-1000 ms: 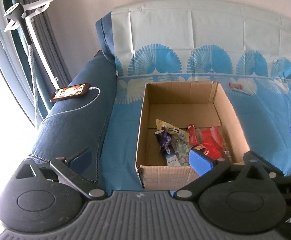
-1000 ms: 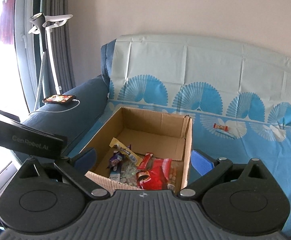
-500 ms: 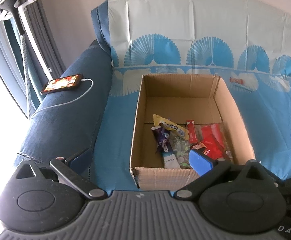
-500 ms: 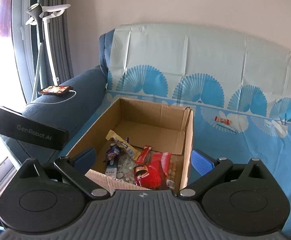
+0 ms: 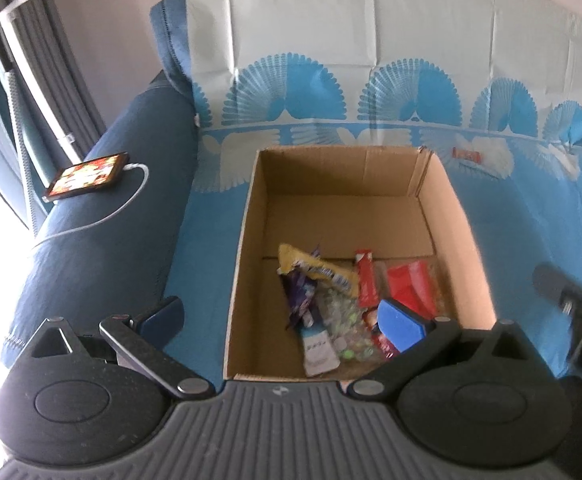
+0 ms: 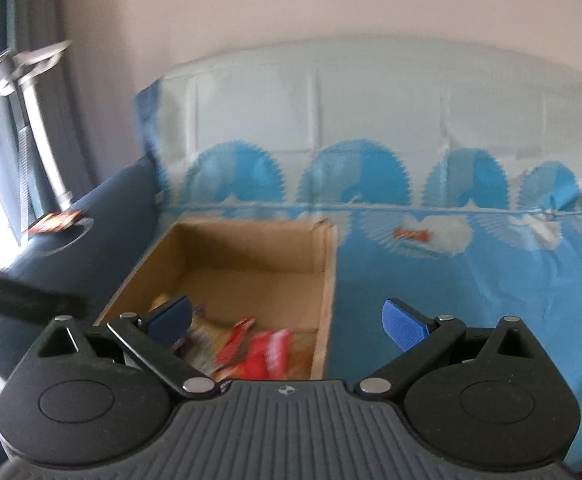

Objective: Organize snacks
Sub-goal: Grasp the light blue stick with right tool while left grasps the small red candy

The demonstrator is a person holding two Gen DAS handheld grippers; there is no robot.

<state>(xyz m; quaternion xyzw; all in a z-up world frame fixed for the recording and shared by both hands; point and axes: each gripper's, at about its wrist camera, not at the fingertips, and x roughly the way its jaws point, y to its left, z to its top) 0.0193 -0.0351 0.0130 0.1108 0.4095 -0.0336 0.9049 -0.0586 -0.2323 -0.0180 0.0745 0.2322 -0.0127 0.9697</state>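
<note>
I held my left gripper [image 5: 281, 316] over the box [image 5: 463, 216], its near edge at 6 o'clock, jaws spread and empty. My right gripper [image 6: 287, 320] hung wide and empty too, straddling the box's right wall. Snacks [image 5: 331, 292] lay piled in the near right of the box; one red bar [image 5: 467, 155] lay on the cover [image 5: 531, 208] at 1 o'clock. Since half a second before, my right gripper had swung right, blurring its view.

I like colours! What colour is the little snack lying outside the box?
Red; the small snack bar shows best in the left wrist view.
</note>
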